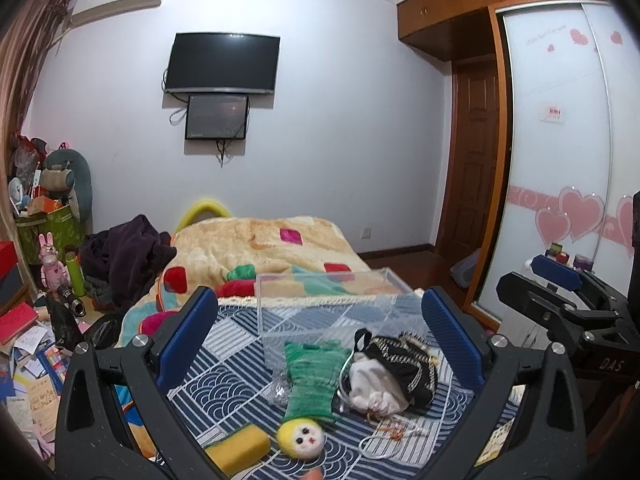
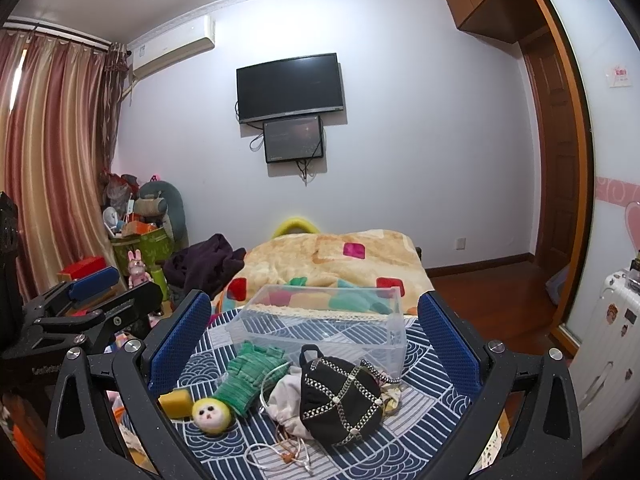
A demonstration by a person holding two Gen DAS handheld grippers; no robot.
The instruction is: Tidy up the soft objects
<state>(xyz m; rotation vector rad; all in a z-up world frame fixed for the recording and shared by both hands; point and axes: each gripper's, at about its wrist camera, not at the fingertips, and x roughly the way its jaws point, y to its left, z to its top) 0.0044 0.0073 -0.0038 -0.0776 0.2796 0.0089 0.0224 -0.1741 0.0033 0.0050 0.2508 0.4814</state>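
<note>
Soft things lie on the blue patterned cloth (image 2: 424, 364): a green-bodied doll (image 2: 236, 380), a yellow sponge (image 2: 176, 402), a white pouch (image 2: 286, 404) and a black bag (image 2: 340, 396), touching one another. Just behind stands a clear box (image 2: 320, 320), apparently empty. Left gripper (image 1: 320, 340) and right gripper (image 2: 314, 340) hover apart, holding nothing. Beyond, a blanket (image 2: 328, 264), wall television (image 2: 290, 86).

Both views are evenly and fairly brightly lit with a cool, slightly bluish cast, and the pale wall (image 1: 320, 184) shows no hard shadows. Soft, faint shadows lie under the things on the bed (image 2: 224, 364). A dim reflection shows on the dark television (image 2: 290, 87). Fisheye distortion bends the wardrobe door (image 1: 560, 152) and curtain (image 2: 48, 160) into curves, and black vignetting fills the corners. Focus is reasonably sharp in the centre, softer toward the edges.
</note>
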